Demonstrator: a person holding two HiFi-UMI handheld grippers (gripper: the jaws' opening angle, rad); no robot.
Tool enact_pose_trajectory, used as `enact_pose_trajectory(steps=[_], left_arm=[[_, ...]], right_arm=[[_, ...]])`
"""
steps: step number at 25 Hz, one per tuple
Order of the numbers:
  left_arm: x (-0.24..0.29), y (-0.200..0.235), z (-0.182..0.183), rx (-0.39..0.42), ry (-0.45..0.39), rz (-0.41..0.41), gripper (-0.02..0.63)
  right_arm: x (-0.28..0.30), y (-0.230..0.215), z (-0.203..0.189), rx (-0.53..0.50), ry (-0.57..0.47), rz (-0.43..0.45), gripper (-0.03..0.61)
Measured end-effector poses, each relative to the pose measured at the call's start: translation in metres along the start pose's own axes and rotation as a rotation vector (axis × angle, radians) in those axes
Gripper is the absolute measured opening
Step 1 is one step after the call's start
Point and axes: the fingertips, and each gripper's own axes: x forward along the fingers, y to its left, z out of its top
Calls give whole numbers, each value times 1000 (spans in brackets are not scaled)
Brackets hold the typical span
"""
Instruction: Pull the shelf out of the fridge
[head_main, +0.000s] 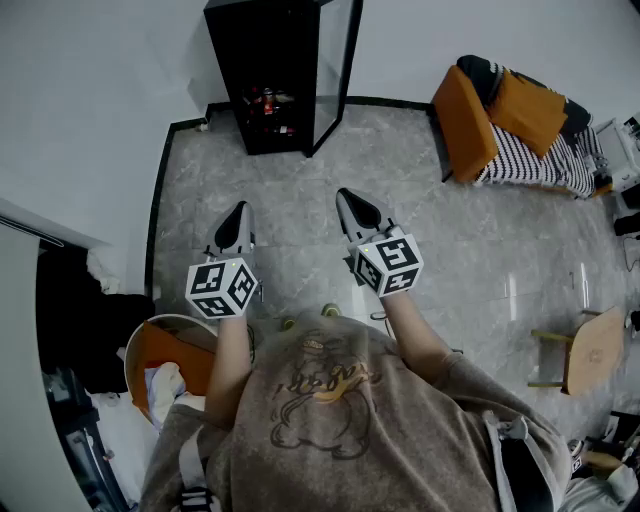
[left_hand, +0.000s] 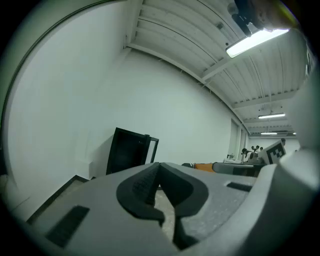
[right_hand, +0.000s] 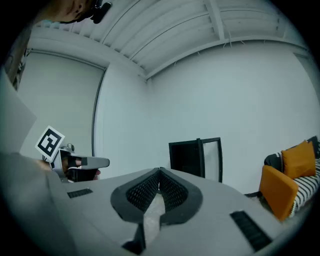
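Note:
A small black fridge (head_main: 278, 75) stands against the far wall with its glass door (head_main: 335, 70) swung open to the right. Inside it a shelf (head_main: 275, 110) carries a few bottles or cans. The same fridge shows as a dark box in the left gripper view (left_hand: 127, 154) and in the right gripper view (right_hand: 192, 157). Both grippers hang in mid-air well short of it, pointing toward it. My left gripper (head_main: 238, 214) is shut on nothing. My right gripper (head_main: 349, 196) is shut too, its tips meeting with nothing between them.
An orange and striped sofa (head_main: 515, 130) sits at the back right. A wooden stool (head_main: 585, 352) stands at the right. A round basket with orange cloth (head_main: 165, 362) lies near my left side. Grey marble floor (head_main: 300, 210) stretches between me and the fridge.

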Motion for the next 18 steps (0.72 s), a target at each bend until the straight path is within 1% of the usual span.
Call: enact_pose_trajectory(steps=[4, 9, 14, 18], left_arm=[[8, -7, 2, 0, 3, -9, 5], [12, -15, -2, 2, 10, -4, 5], [21, -21, -11, -12, 13, 24, 5], [28, -29, -15, -17, -6, 38, 5]], right_arm=[[0, -6, 8, -11, -5, -1, 21], [-4, -11, 4, 2, 3, 23, 21], [-7, -27, 3, 3, 1, 55, 21], [-12, -41, -1, -6, 8, 73, 21]])
